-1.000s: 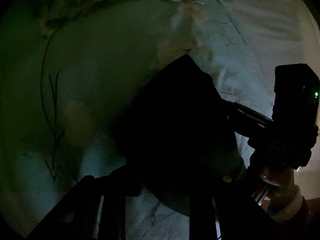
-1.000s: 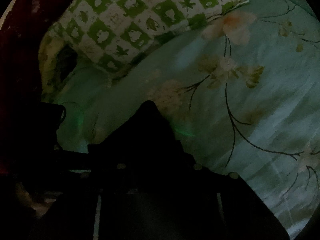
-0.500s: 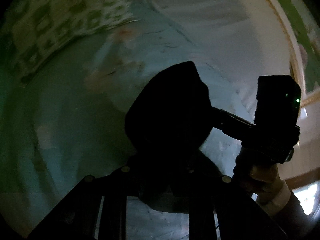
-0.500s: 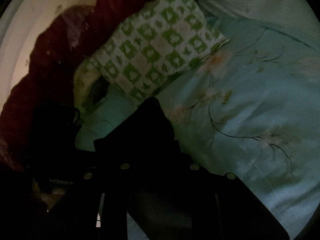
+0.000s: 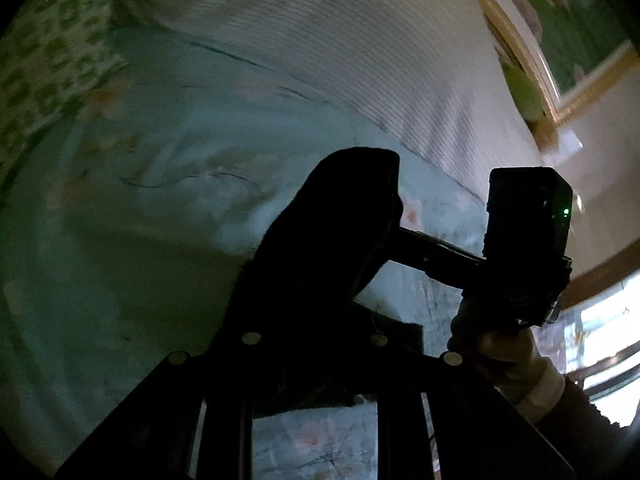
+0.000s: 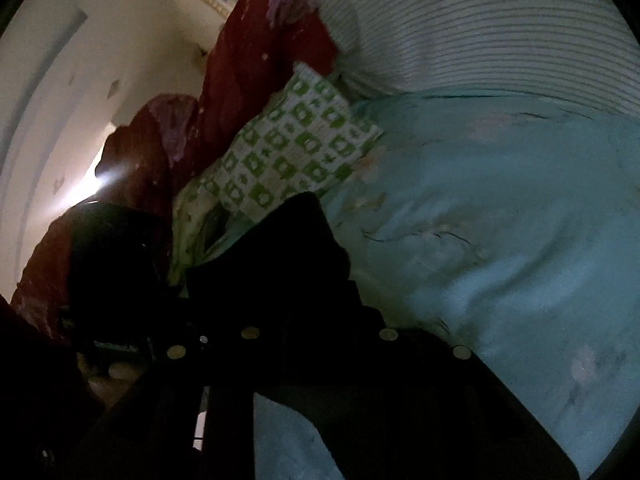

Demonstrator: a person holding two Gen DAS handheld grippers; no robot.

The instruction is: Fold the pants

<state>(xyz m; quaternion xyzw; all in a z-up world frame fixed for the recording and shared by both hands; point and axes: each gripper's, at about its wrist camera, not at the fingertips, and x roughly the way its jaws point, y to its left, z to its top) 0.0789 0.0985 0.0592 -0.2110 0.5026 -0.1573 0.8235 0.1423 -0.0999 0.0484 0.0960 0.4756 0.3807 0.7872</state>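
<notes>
**Both claws pinch the dark pants, held up off the bed**

Your left gripper [image 5: 320,300] is pinched on a bunch of the pants [image 5: 336,240]; the black cloth rises from between the fingers toward 12 o'clock and ends in a rounded fold. In the left wrist view your right gripper [image 5: 408,240] comes in from 3 o'clock, its finger tips buried in the same bunch, so it reads as clamped on the pants too. The right wrist view agrees: dark cloth stands up from between its fingers in a peak toward 12 o'clock, though the picture is too dark to show the finger tips themselves.

The pants hang above the pale blue floral bedsheet [image 5: 140,240], apparently clear of it where you hold them. A green-and-white checked pillow [image 6: 296,160] lies at 11 o'clock in the right view, with a striped cushion [image 6: 500,28] at 1 o'clock.

Expect soft, limp cloth, judging by how it slumps over your fingers: light, not fragile, unlikely to slip from a firm pinch, but it will sag and bunch wherever it is unsupported. Both grips look close together on one bunch. You would likely do better with holds well apart along one edge, waistband or hem, so the cloth hangs flat.
</notes>
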